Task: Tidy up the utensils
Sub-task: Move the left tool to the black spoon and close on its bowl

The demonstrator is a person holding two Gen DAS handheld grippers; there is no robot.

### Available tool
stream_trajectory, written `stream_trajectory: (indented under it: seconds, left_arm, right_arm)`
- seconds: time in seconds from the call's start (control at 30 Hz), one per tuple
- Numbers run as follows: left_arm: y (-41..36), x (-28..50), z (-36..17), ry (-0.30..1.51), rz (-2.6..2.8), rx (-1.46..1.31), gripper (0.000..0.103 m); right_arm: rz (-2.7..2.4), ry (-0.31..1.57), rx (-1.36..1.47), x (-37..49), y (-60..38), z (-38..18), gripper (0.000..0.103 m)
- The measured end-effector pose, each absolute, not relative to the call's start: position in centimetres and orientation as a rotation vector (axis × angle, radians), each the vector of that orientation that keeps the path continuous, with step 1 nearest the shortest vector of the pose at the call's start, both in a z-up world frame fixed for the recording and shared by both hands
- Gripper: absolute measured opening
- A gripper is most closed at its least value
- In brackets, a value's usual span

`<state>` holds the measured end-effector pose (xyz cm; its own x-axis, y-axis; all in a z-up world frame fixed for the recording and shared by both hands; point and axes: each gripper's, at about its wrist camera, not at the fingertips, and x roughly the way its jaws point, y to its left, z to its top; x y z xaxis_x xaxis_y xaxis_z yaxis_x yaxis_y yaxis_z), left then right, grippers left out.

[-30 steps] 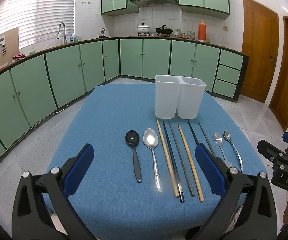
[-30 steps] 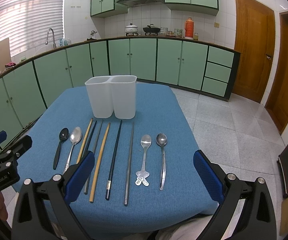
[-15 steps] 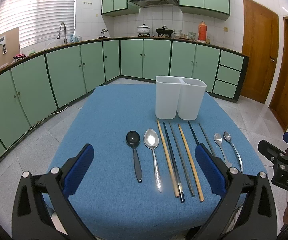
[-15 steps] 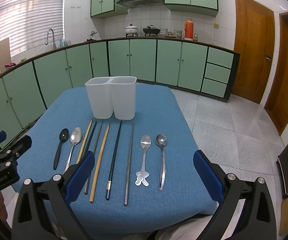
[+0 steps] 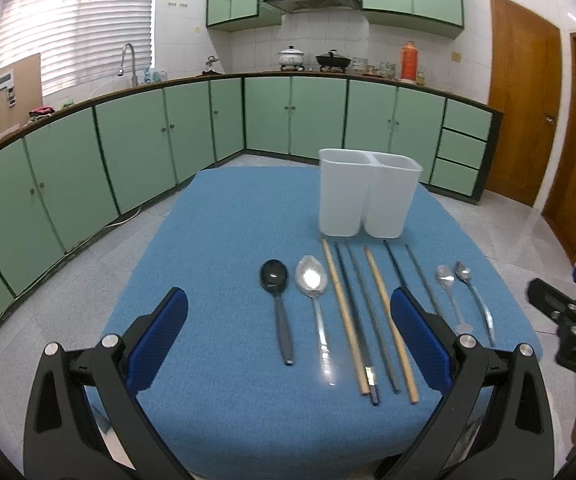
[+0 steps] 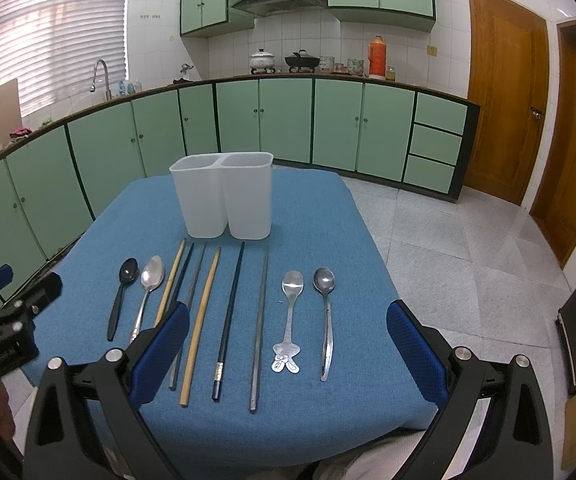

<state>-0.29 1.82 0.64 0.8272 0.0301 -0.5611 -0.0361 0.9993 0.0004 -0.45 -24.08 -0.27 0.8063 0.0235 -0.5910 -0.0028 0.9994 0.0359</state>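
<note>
A white two-compartment holder (image 5: 367,196) (image 6: 224,196) stands upright on the blue table (image 5: 228,240) (image 6: 319,220). In front of it lie a black spoon (image 5: 278,308) (image 6: 122,296), a large silver spoon (image 5: 315,304) (image 6: 148,292), several chopsticks (image 5: 367,316) (image 6: 224,320), a spoon with a bunny-shaped handle (image 6: 289,316) (image 5: 449,296), and a plain silver spoon (image 6: 325,316) (image 5: 473,296). My left gripper (image 5: 288,340) is open and empty above the near left edge. My right gripper (image 6: 288,344) is open and empty above the near right edge.
Green kitchen cabinets (image 5: 148,140) wrap the room behind the table, with a sink tap (image 5: 128,56) at left and pots (image 5: 291,58) on the counter. Wooden doors (image 6: 503,100) stand at right. Tiled floor surrounds the table.
Both grippers have drifted slightly; the utensils and holder have not moved.
</note>
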Motion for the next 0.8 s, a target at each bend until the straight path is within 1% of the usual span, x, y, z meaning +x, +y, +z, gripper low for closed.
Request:
stream_trajectory:
  seconds: [0.23, 0.4, 0.63, 0.7, 0.8]
  left_arm:
    - [5.8, 3.3, -1.6, 0.669, 0.138, -0.045, 0.098]
    - [7.0, 7.3, -3.6, 0.728, 0.168, -0.022, 0.098]
    - [6.9, 11.8, -6.2, 0.807, 0.147, -0.038, 0.098]
    - [6.9, 12.8, -6.9, 0.828, 0.141, -0.044, 0.094]
    - [6.6, 14.4, -7.8, 0.850, 0.137, -0.039, 0.093]
  right_arm:
    - [-0.029, 0.644, 0.078, 1.8, -26.3, -2.0, 0.097]
    - [-0.053, 0.667, 0.060, 4.6, -27.3, -3.8, 0.096]
    - [-0.050, 0.718, 0.047, 7.8, -27.3, -6.3, 0.078]
    - [-0.048, 0.729, 0.048, 8.6, -27.2, -6.9, 0.076]
    - [-0.045, 0.736, 0.035, 9.4, -26.9, -7.5, 0.073]
